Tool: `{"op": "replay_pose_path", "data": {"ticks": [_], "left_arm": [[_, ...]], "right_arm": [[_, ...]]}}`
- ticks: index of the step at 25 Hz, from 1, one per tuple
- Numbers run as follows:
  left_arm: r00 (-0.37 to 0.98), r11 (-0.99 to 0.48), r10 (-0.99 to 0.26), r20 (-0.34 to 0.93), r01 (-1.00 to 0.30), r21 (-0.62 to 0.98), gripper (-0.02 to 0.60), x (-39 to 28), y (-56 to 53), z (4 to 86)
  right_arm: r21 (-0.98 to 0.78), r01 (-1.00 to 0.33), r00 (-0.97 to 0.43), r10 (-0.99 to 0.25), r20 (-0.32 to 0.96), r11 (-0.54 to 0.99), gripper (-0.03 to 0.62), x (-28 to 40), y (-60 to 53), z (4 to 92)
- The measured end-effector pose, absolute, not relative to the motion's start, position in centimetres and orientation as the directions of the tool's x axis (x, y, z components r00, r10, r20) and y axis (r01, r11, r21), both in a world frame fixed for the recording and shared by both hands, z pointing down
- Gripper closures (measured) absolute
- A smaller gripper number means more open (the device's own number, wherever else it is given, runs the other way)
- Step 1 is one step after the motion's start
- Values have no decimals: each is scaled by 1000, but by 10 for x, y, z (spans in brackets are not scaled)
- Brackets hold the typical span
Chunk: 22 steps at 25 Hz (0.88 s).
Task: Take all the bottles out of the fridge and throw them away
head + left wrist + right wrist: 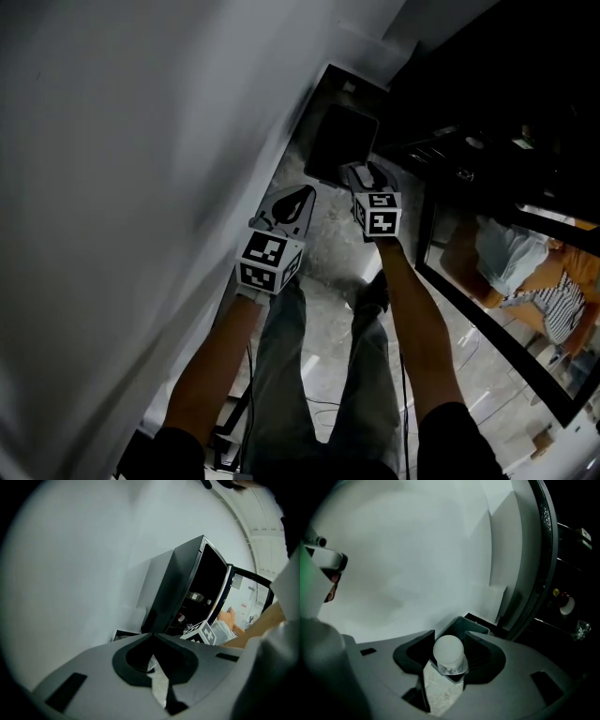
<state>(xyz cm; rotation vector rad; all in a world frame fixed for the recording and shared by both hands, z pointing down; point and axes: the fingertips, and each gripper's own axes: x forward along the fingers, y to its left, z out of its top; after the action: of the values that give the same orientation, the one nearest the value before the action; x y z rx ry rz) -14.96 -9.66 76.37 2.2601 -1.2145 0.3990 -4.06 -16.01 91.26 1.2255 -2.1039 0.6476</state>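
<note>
While the left gripper (152,637) hangs just short of the dark bin (339,141) with its jaws closed tip to tip on nothing, the right gripper (449,639) sits at that bin's near edge, jaws partly spread and clamped round a white-capped bottle (449,660), the open black fridge (187,597) standing beside the bin.

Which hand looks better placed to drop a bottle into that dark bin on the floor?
Right. The right gripper is clamped on a clear plastic bottle with a white cap, aimed at the dark square bin just ahead. The left gripper is shut with nothing in it.
</note>
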Motion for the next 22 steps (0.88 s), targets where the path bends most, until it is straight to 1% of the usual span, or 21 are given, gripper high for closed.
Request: {"op": "replay_pose_path", "data": {"ticks": [6, 11, 16, 20, 22], "left_arm": [[563, -459, -671, 483, -827, 325, 578, -144, -102, 771], [565, -463, -668, 484, -825, 324, 578, -143, -102, 771], [549, -449, -680, 486, -836, 316, 578, -145, -106, 762], [534, -436, -695, 481, -845, 308, 578, -145, -105, 746], [526, -430, -705, 475, -850, 304, 578, -142, -105, 733]], "right_arm": [[-116, -901, -359, -568, 740, 418, 398, -34, -149, 938], [-169, -903, -382, -560, 735, 395, 398, -30, -145, 939], [-171, -902, -389, -577, 718, 396, 398, -25, -149, 915], [-179, -898, -408, -605, 684, 403, 399, -20, -148, 879], [-181, -896, -415, -619, 667, 406, 425, -16, -145, 855]]}}
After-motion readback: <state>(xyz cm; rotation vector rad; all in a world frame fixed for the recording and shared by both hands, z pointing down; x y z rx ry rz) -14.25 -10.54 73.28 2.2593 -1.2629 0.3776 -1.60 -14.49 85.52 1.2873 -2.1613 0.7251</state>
